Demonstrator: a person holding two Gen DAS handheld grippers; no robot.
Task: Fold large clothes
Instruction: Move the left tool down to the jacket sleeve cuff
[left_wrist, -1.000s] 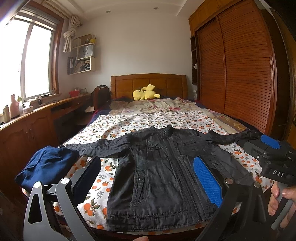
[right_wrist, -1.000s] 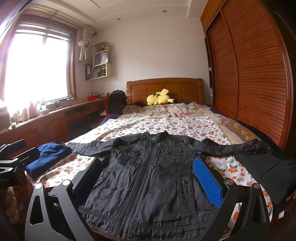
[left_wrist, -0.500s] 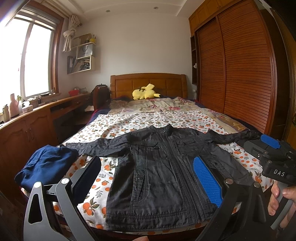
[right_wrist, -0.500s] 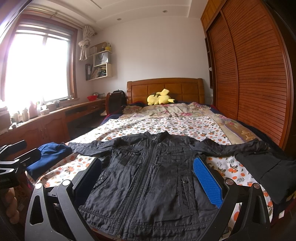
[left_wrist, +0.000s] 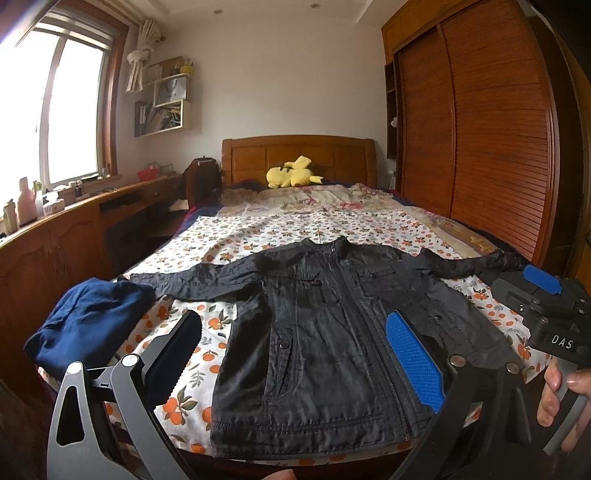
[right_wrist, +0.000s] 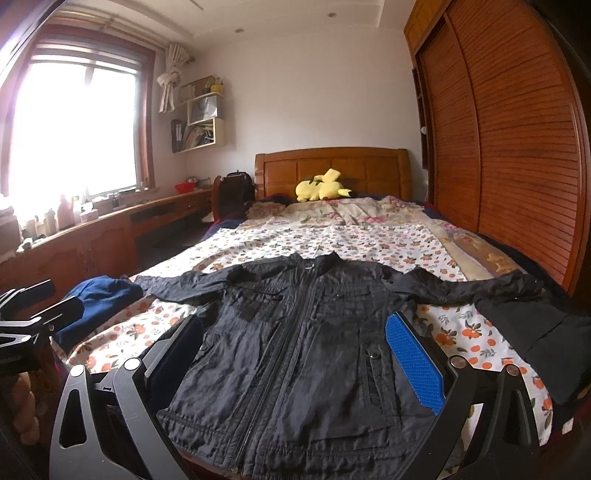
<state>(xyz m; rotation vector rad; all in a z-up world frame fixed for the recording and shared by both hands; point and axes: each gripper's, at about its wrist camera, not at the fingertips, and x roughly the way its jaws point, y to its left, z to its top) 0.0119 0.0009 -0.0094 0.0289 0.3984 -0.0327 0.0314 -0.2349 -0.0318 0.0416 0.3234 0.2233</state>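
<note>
A black jacket lies face up and zipped near the foot of the bed, collar toward the headboard, both sleeves stretched out sideways. Its fabric is thin, crinkled and slightly shiny, with snap pockets on the chest and slanted pockets lower down.

The left gripper hovers above the jacket's hem, its jaws spread wide and holding nothing; one finger carries a dark toothed pad, the other a blue dimpled pad. The right gripper hangs over the same hem in the same wide-open, empty stance. In the left wrist view a hand grips the right gripper's grey handle at the right edge.

A crumpled navy garment sits at the bed's left corner, touching the sleeve end. A folded black cloth lies by the other sleeve. The sheet is white cotton printed with oranges. A yellow plush toy rests by the wooden headboard, and a slatted wooden wardrobe lines the right wall.
</note>
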